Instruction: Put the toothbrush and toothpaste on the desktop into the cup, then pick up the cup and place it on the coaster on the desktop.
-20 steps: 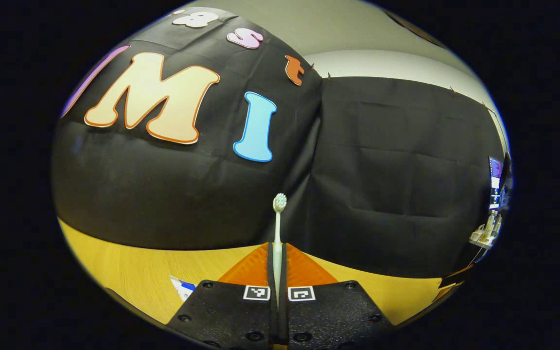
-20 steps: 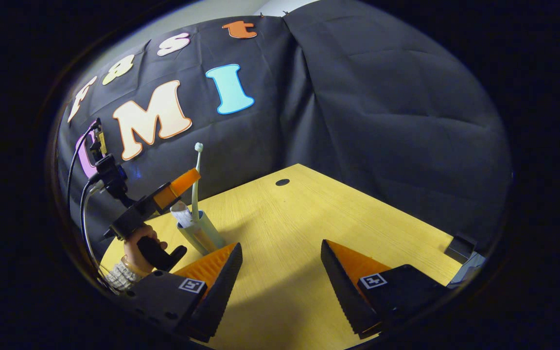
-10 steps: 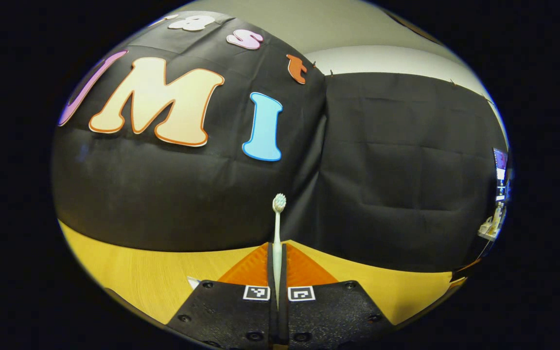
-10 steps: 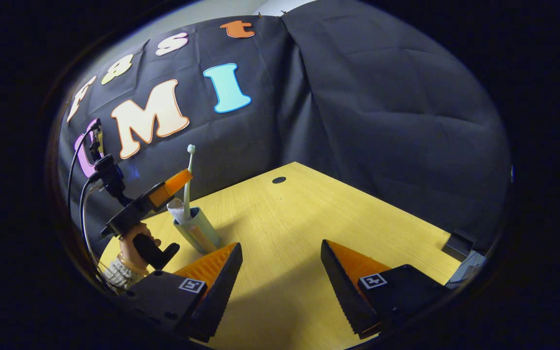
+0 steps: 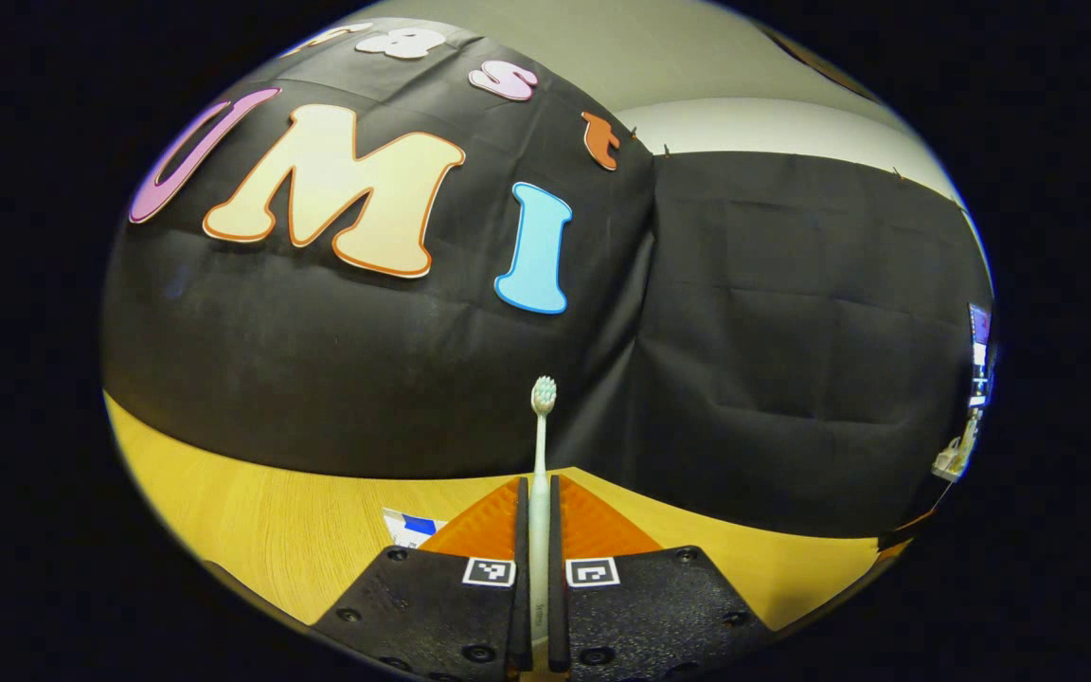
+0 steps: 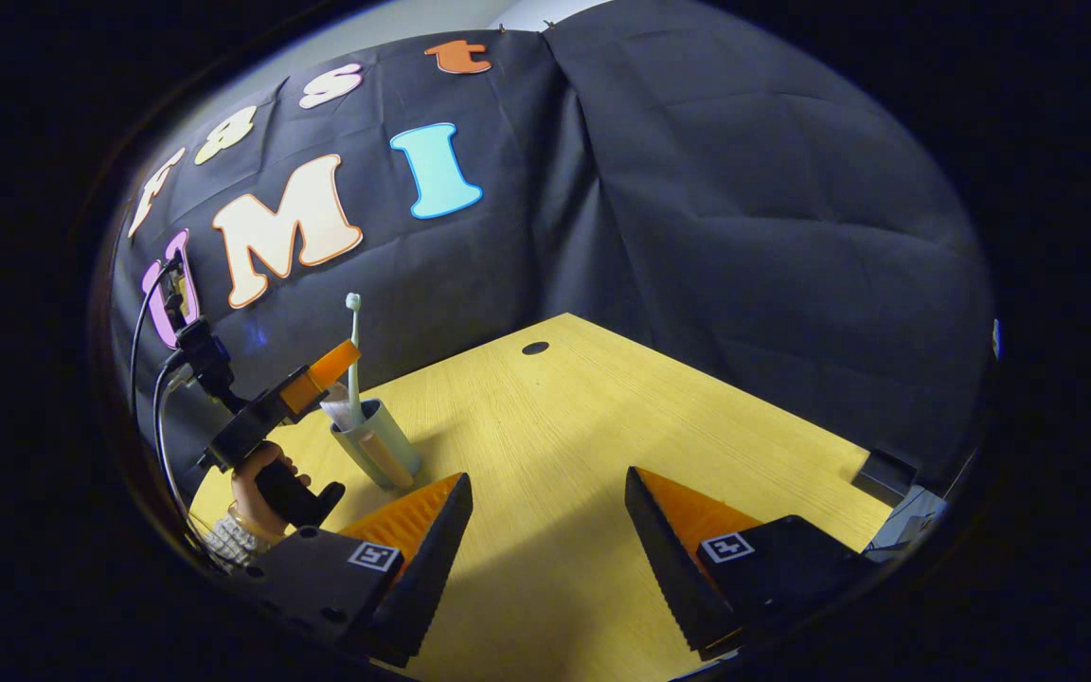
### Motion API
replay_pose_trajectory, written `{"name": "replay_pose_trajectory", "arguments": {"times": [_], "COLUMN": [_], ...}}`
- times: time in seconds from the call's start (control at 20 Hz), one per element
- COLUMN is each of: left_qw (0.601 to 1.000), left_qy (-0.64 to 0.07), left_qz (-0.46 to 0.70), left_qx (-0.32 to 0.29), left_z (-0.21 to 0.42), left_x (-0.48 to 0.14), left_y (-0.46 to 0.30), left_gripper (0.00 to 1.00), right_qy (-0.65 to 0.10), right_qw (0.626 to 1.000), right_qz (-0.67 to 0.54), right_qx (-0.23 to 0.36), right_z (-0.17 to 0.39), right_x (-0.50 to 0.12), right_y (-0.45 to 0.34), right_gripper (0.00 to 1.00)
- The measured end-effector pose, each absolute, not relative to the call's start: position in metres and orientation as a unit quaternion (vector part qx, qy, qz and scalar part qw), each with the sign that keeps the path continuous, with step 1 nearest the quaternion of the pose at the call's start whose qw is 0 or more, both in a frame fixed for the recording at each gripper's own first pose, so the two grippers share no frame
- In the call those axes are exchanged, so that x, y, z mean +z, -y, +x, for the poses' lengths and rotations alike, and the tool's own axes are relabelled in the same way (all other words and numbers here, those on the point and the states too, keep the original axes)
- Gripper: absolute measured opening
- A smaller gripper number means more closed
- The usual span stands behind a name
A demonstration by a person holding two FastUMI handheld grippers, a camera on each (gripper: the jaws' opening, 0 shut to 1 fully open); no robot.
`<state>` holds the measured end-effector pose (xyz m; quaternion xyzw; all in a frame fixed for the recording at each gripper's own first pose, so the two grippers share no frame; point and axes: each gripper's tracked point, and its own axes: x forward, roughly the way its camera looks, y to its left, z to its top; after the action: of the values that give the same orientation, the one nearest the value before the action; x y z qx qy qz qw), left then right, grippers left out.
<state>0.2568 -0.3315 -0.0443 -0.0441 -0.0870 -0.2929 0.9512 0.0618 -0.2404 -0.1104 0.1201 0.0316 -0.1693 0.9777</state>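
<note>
In the left gripper view a pale toothbrush [image 5: 540, 455] stands upright between my left gripper's [image 5: 537, 493] two fingers, which close on its handle, bristle head up. In the right gripper view that toothbrush [image 6: 354, 355] stands with its lower end inside a grey-green cup [image 6: 380, 453] on the yellow desk, and the left gripper [image 6: 323, 371], held by a hand, sits at the cup's mouth. The white toothpaste tube [image 6: 337, 413] pokes out of the cup; a corner of the toothpaste [image 5: 408, 524] shows beside my left fingers. My right gripper [image 6: 545, 507] hangs open over the desk, right of the cup.
The wooden desk [image 6: 602, 417] runs back to the black cloth wall, with a small dark round hole [image 6: 535, 348] near its far corner. A dark block [image 6: 879, 467] sits at the desk's right edge. A hand and sleeve [image 6: 247, 493] hold the left gripper.
The toothbrush has gone lower into the cup and now stands more upright. My left gripper came down with it, and its fingers sit slightly wider apart. The right gripper stayed put.
</note>
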Motion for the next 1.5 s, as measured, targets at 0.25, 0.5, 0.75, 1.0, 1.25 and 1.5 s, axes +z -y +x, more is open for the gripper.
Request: {"name": "replay_pose_trajectory", "arguments": {"times": [0.25, 0.5, 0.75, 1.0, 1.25, 1.5], "left_qw": [0.952, 0.949, 0.951, 0.960, 0.970, 0.985], "left_qy": [0.084, 0.077, 0.059, 0.051, 0.022, -0.005], "left_qz": [-0.044, -0.039, -0.037, -0.030, -0.033, -0.037], "left_qx": [-0.291, -0.304, -0.301, -0.274, -0.239, -0.167], "left_z": [0.250, 0.236, 0.218, 0.199, 0.175, 0.150], "left_x": [-0.050, -0.054, -0.057, -0.053, -0.053, -0.059], "left_y": [0.327, 0.331, 0.319, 0.283, 0.232, 0.158], "left_gripper": [0.11, 0.52, 0.88, 0.88, 0.88, 0.88], "right_qy": [-0.032, -0.033, -0.036, -0.045, -0.065, -0.098], "right_qw": [0.979, 0.981, 0.985, 0.991, 0.995, 0.994], "right_qz": [0.118, 0.116, 0.110, 0.090, 0.066, 0.037], "right_qx": [-0.161, -0.152, -0.131, -0.092, -0.039, 0.010], "right_z": [0.063, 0.066, 0.074, 0.091, 0.120, 0.155], "right_x": [-0.112, -0.112, -0.101, -0.083, -0.061, -0.049], "right_y": [0.235, 0.228, 0.215, 0.191, 0.159, 0.132], "right_gripper": [0.95, 0.95, 0.95, 0.95, 0.99, 0.95]}}
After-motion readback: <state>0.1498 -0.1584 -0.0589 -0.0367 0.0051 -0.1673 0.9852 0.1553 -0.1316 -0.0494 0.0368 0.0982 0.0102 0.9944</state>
